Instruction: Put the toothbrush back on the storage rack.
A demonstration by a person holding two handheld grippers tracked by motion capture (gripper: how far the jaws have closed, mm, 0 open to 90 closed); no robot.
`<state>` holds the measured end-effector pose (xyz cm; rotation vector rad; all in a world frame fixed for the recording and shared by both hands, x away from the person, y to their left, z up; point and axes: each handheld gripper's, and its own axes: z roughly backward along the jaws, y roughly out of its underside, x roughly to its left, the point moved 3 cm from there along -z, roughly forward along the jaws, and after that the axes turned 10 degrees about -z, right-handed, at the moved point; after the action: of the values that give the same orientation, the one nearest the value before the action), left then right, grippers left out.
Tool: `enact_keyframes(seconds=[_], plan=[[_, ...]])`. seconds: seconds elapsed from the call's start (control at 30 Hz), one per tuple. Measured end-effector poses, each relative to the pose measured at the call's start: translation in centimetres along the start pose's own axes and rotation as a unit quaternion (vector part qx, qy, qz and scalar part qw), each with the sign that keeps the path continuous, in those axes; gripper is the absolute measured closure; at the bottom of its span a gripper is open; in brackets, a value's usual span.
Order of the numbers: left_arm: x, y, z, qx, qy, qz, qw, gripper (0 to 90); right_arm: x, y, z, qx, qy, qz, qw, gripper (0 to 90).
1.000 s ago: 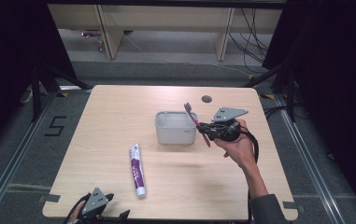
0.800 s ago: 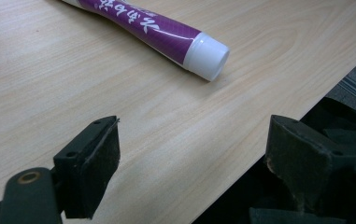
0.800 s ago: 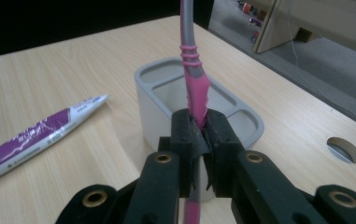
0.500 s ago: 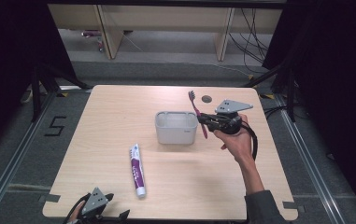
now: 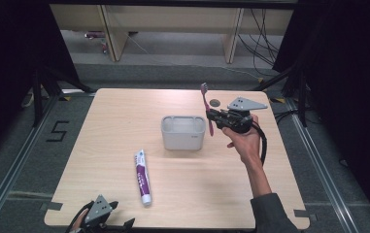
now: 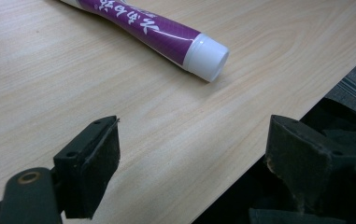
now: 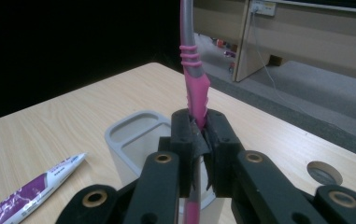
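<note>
My right gripper point(image 5: 213, 117) is shut on a pink and grey toothbrush point(image 5: 206, 104), held nearly upright with the bristle head up, just right of the grey holder cup point(image 5: 183, 132). In the right gripper view the pink handle point(image 7: 195, 95) rises from between the closed jaws, with the cup point(image 7: 140, 135) right behind them. A purple toothpaste tube point(image 5: 142, 175) lies flat on the table's front left. My left gripper point(image 5: 106, 221) rests at the front edge, open and empty; its view has the tube's white cap point(image 6: 207, 57) ahead of the spread jaws.
The wooden table point(image 5: 124, 111) has a round cable hole point(image 5: 215, 103) at the back right, near the toothbrush head. Dark floor and metal rails surround the table. Wooden furniture legs and cables stand beyond the far edge.
The right hand has tilted the toothbrush more upright and shifted it slightly toward the far side, still beside the cup. The left gripper has stayed put.
</note>
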<state>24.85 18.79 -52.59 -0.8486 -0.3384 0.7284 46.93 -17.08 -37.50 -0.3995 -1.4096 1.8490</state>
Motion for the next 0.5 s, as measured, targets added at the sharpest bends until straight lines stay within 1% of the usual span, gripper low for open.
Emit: enact_keyframes(seconds=[0.03,0.07,0.1,0.13,0.17,0.2,0.23,0.27,0.3,0.33,0.4,0.43,0.47,0.5], plan=[[0.0,0.0,0.0,0.000,0.000,0.000,1.0000,17.4,0.0,0.0,0.0,0.000,0.000,0.000,1.0000,83.1],[0.0,0.0,0.0,-0.001,0.000,0.000,1.0000,17.4,-0.1,-0.2,-0.2,-0.011,0.000,0.000,0.9999,83.1],[0.1,0.0,-0.1,-0.006,0.000,-0.001,1.0000,17.4,-0.1,-0.2,-0.3,-0.012,0.001,-0.005,0.9999,83.1],[0.2,0.1,0.1,0.004,0.002,-0.009,1.0000,17.4,-0.1,-0.3,-0.5,-0.017,-0.007,-0.003,0.9998,83.1],[0.2,0.1,0.1,0.004,0.002,-0.009,1.0000,17.4,-0.1,-0.4,-0.6,-0.018,0.002,-0.001,0.9998,83.1],[0.0,0.0,0.0,0.000,0.000,0.001,1.0000,17.4,-0.1,-0.4,-0.7,-0.018,0.000,-0.007,0.9998,83.1],[0.0,0.0,0.0,-0.001,0.000,0.000,1.0000,17.4,-0.1,-0.5,-1.0,-0.020,-0.006,-0.008,0.9997,83.1],[0.0,0.0,0.0,-0.004,0.001,0.000,1.0000,17.4,0.1,-0.5,-1.0,-0.016,-0.003,-0.017,0.9997,83.1],[0.0,0.0,0.0,-0.004,0.001,0.000,1.0000,17.4,0.1,-0.5,-1.0,-0.016,-0.003,-0.017,0.9997,83.1],[0.0,0.0,0.0,-0.004,0.001,-0.001,1.0000,17.4,0.1,-0.4,-1.3,-0.013,-0.004,-0.026,0.9996,83.1],[0.1,0.0,0.0,-0.003,0.001,-0.002,1.0000,17.4,0.0,-0.5,-1.7,-0.016,-0.008,-0.025,0.9995,83.1],[0.1,0.0,0.0,-0.003,0.000,0.000,1.0000,17.3,0.0,-0.5,-1.7,-0.017,-0.005,-0.031,0.9994,83.1],[0.1,0.0,0.0,-0.005,0.001,0.001,1.0000,17.4,-0.2,-0.6,-1.9,-0.022,0.000,-0.018,0.9996,83.1],[0.0,0.0,0.0,-0.003,0.002,-0.002,1.0000,17.4,-0.2,-0.7,-2.1,-0.029,-0.003,-0.017,0.9994,83.1]])
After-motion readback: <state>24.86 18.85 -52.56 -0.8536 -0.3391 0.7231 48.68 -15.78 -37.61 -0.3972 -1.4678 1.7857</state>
